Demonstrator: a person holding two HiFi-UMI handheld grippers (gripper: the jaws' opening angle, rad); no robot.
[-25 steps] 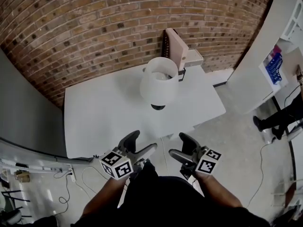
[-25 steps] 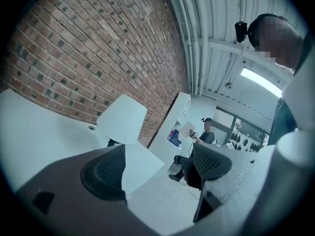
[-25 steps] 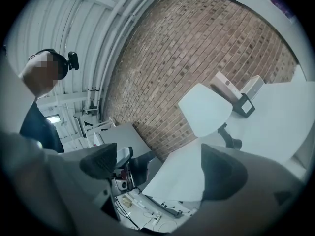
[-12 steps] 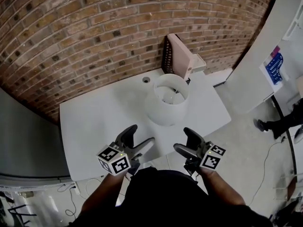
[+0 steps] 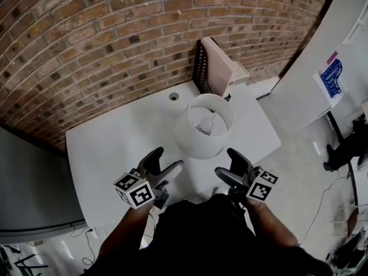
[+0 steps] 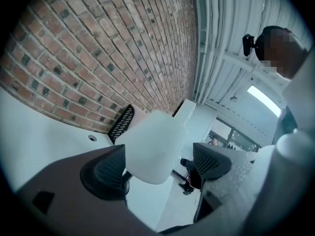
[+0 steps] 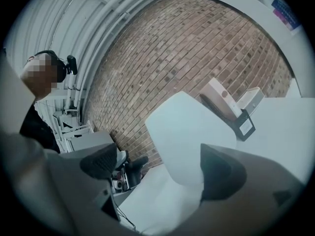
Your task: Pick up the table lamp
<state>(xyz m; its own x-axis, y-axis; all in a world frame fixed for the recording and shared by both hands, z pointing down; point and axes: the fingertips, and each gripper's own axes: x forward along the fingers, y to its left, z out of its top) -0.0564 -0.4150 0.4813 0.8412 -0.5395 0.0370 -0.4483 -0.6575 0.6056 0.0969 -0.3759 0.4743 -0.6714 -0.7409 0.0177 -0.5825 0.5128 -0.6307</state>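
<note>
The table lamp [image 5: 204,125] has a white shade open at the top, with the bulb showing inside. It stands upright on the white table [image 5: 112,148], near the front right. My left gripper [image 5: 165,163] is open just in front of the shade and to its left, with nothing held. Open as well, my right gripper [image 5: 231,167] sits in front of the shade and to its right. In the left gripper view the shade [image 6: 152,144] shows beyond the open gripper [image 6: 157,170]. In the right gripper view the shade [image 7: 189,134] fills the middle, past the gripper [image 7: 160,168].
A black mesh file holder [image 5: 201,68] with a pink folder [image 5: 218,66] stands behind the lamp against the brick wall [image 5: 115,33]. A cable hole [image 5: 173,96] is in the tabletop. A white cabinet [image 5: 310,68] stands at the right, with a person's legs [image 5: 345,148] beyond.
The view has come closer and higher over the lamp, so the bulb now shows. Both grippers have moved forward over the table's front edge toward the shade, still open.
</note>
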